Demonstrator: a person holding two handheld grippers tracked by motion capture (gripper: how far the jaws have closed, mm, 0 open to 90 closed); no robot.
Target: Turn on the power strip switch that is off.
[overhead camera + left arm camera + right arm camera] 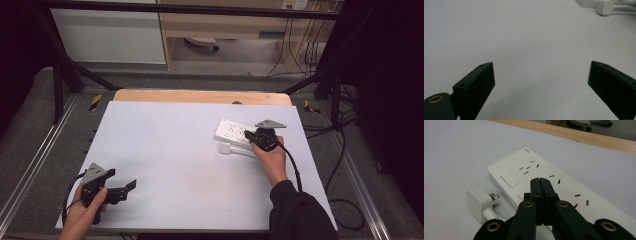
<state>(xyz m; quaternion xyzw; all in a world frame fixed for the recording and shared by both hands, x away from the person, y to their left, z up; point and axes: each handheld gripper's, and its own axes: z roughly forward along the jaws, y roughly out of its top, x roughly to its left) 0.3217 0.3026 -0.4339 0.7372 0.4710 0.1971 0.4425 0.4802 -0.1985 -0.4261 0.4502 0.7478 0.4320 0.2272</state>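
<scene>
right gripper [539,181]: jaws together, tips over power strip [544,177] switch, likely to press it
plug [477,205]: loose, strip's 8 o'clock
left gripper [131,185]: apart, idle at tabletop [165,150] 7 o'clock

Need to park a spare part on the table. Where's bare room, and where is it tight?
Bare: the middle of the table, between the left hand-held gripper and the power strip, plus the far left. Crowded: far right, where strip, plug and right hand-held gripper sit together.
</scene>
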